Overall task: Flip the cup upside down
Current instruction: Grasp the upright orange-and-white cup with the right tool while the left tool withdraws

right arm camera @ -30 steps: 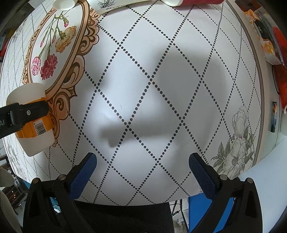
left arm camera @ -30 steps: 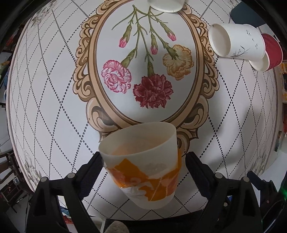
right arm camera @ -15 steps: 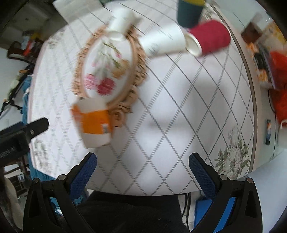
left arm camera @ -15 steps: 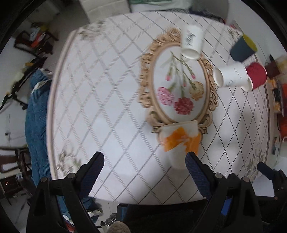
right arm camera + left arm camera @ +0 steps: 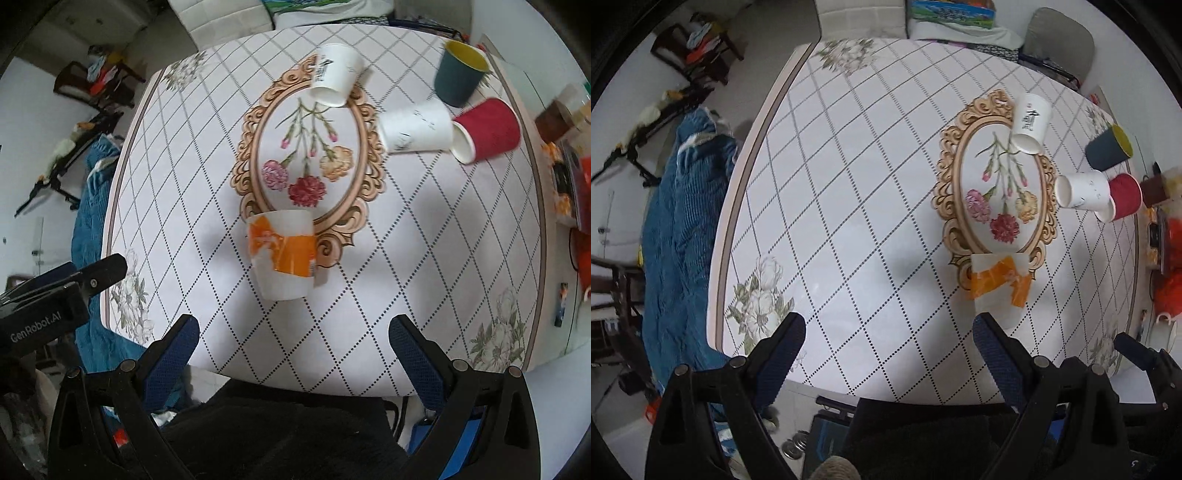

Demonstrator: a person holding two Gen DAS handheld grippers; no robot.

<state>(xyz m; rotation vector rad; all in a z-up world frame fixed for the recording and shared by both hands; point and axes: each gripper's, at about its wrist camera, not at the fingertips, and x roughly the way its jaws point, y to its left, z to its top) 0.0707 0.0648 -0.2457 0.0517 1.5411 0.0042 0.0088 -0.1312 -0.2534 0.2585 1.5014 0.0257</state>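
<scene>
One second earlier the left gripper [image 5: 888,345] had the orange-and-white cup [image 5: 282,254] between its fingers, just above the bench [image 5: 849,206]. Now the cup stands alone, rim down and base up, on the bench at the near edge of the painted oval frame [image 5: 308,162]. Both the left gripper and the right gripper [image 5: 293,341] have pulled back and higher, fingers spread wide and holding nothing.

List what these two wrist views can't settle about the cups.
- Orange-and-white cup: mouth faces the table in both views; inside hidden.
- Red cup: left view, mouth hidden behind the white cup.
- White cup's print: too small, blurred.
- Right-edge clutter: blurred, cropped.
</scene>
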